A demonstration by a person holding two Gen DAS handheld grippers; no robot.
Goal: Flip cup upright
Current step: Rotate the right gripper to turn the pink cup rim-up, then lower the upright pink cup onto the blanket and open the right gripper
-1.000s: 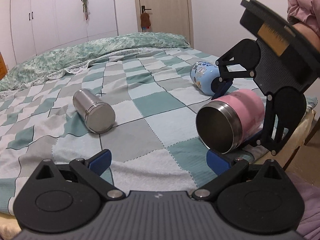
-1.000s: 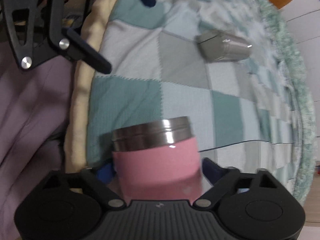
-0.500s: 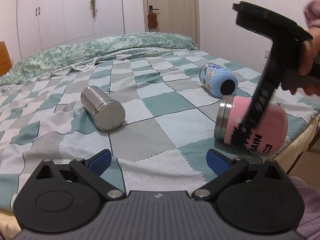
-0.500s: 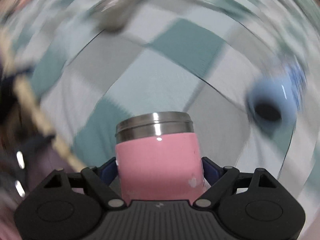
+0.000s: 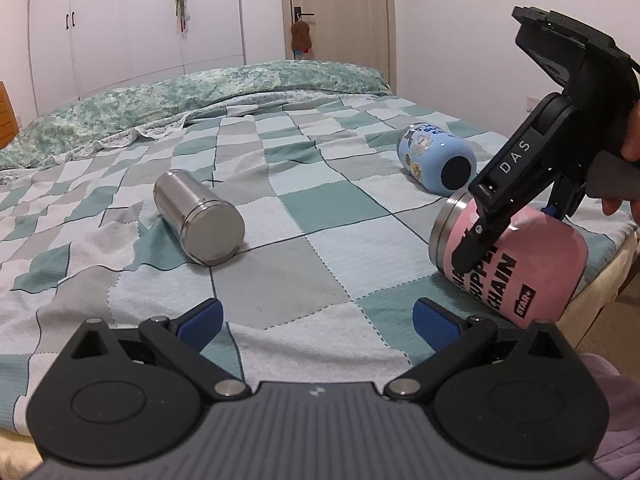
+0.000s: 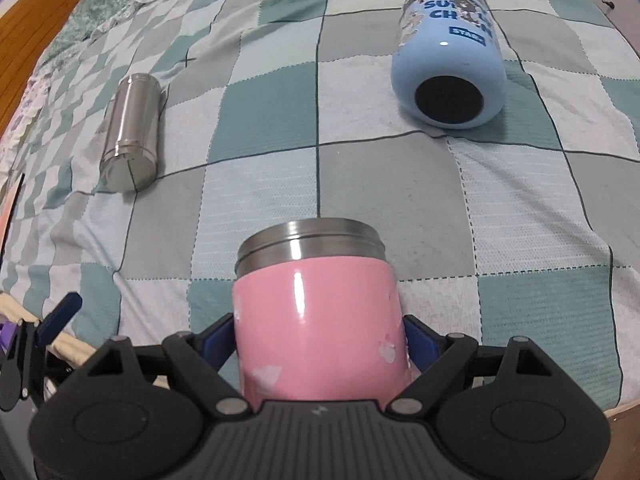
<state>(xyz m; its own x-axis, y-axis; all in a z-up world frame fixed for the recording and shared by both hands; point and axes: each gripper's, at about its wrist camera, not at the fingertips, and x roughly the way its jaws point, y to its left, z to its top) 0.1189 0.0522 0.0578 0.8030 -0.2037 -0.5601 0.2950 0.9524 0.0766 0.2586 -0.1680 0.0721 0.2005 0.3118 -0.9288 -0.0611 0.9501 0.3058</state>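
Nearby, steel canister (image 6: 130, 136); blue cup (image 6: 450, 56); both on sides.

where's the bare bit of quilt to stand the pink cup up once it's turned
The widest free patch is the checked quilt just ahead of the pink cup held in the right claw, bordered by the steel canister to the left and the blue cup at far right. The bed's near edge by the left claw is tighter.

The right gripper (image 5: 516, 216) clamps the tilted pink cup (image 5: 516, 264) above the checkered bedspread (image 5: 304, 240); the left gripper (image 5: 316, 320) gapes empty; steel cup (image 5: 198, 218) and blue cup (image 5: 436, 158) lie sideways
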